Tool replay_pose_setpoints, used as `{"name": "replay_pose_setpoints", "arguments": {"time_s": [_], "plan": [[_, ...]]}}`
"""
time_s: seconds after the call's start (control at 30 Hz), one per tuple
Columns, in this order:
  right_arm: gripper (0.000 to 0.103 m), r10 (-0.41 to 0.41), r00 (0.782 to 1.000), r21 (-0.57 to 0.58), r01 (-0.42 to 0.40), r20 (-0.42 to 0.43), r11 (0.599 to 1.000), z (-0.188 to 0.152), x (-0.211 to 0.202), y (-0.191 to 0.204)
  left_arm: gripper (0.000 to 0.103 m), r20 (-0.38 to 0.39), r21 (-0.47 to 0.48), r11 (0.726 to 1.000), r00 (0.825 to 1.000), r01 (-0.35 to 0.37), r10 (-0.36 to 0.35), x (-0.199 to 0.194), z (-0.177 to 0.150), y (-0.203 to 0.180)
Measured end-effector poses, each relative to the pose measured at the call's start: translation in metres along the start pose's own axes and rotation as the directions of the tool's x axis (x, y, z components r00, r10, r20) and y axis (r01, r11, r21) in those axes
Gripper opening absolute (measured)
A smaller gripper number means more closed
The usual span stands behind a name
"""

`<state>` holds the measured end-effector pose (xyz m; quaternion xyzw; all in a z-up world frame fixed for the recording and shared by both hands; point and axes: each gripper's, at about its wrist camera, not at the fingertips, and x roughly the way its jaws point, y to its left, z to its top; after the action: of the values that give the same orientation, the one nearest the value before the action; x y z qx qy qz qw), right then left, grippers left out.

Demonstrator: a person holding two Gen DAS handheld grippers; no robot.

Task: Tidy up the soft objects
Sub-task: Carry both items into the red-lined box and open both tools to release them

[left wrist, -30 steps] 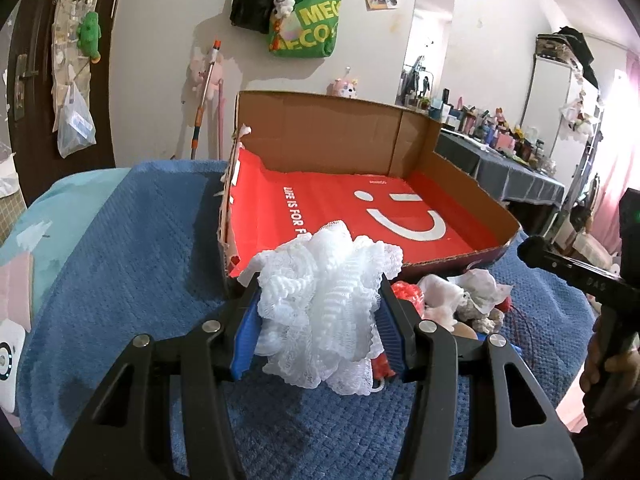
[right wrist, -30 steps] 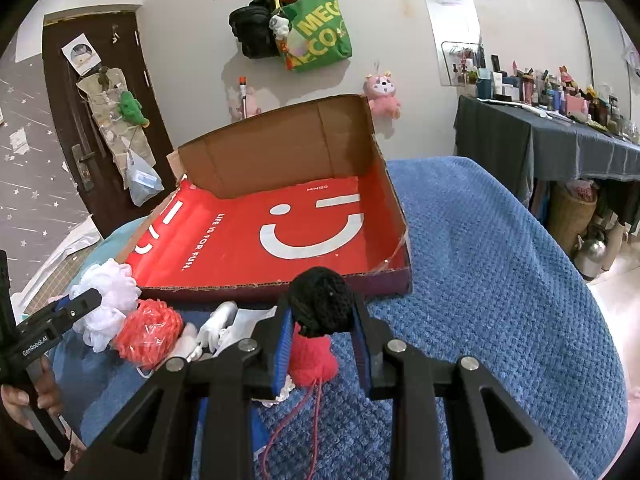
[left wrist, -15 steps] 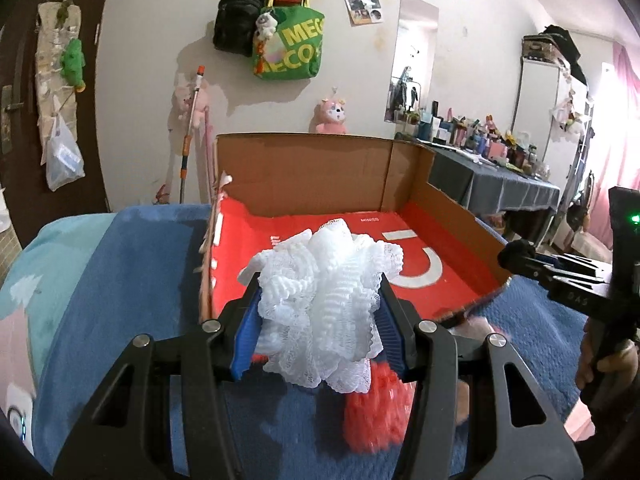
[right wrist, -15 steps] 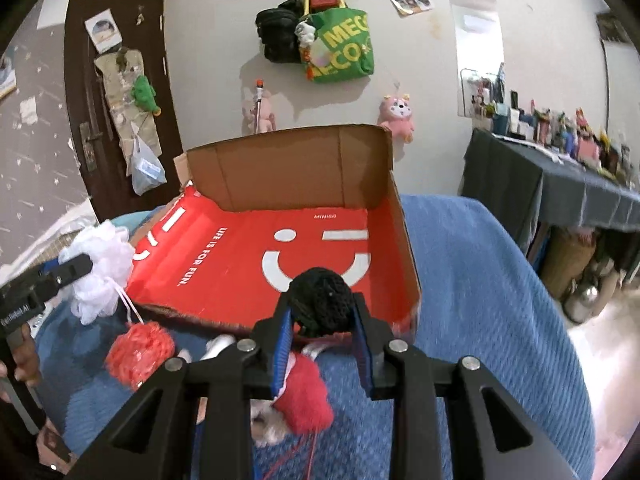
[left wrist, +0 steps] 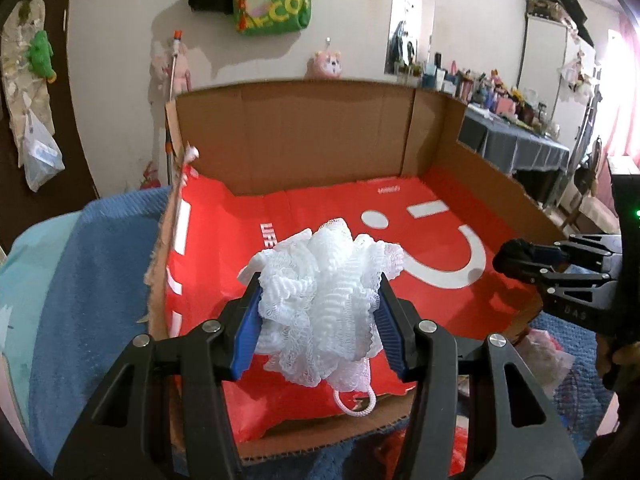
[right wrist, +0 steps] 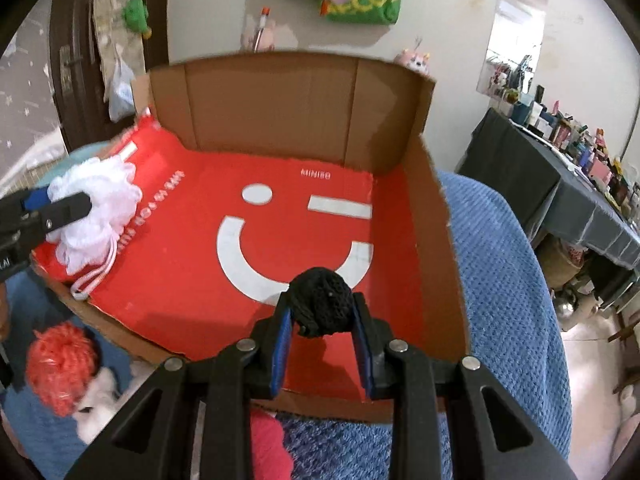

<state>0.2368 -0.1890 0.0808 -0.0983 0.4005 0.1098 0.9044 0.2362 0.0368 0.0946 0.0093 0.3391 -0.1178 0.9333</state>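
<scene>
Box floor: the red liner [right wrist: 192, 280] of the cardboard box [left wrist: 304, 136] lies bare and open from above.
Walls: tall at back and right, low in front.
Front: orange pouf [right wrist: 60, 364] outside.

My right gripper [right wrist: 321, 322] pinches a black mesh ball [right wrist: 321, 305] over the red-lined cardboard box [right wrist: 440, 216]; my left gripper [right wrist: 56, 210] holds a white pouf [right wrist: 102, 208] (loop dangling) at the box's left edge.
</scene>
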Motion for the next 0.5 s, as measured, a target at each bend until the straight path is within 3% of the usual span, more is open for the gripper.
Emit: {"name": "replay_pose_setpoints", "arguments": {"time_s": [0.5], "plan": [[0.030, -0.022, 0.994, -0.029, 0.019, -0.111, 0.999, 0.007, 0.028, 0.000, 0.054, -0.058, 0.055, 0.998, 0.998, -0.027, 0.030, 0.022, -0.001, -0.004]]}}
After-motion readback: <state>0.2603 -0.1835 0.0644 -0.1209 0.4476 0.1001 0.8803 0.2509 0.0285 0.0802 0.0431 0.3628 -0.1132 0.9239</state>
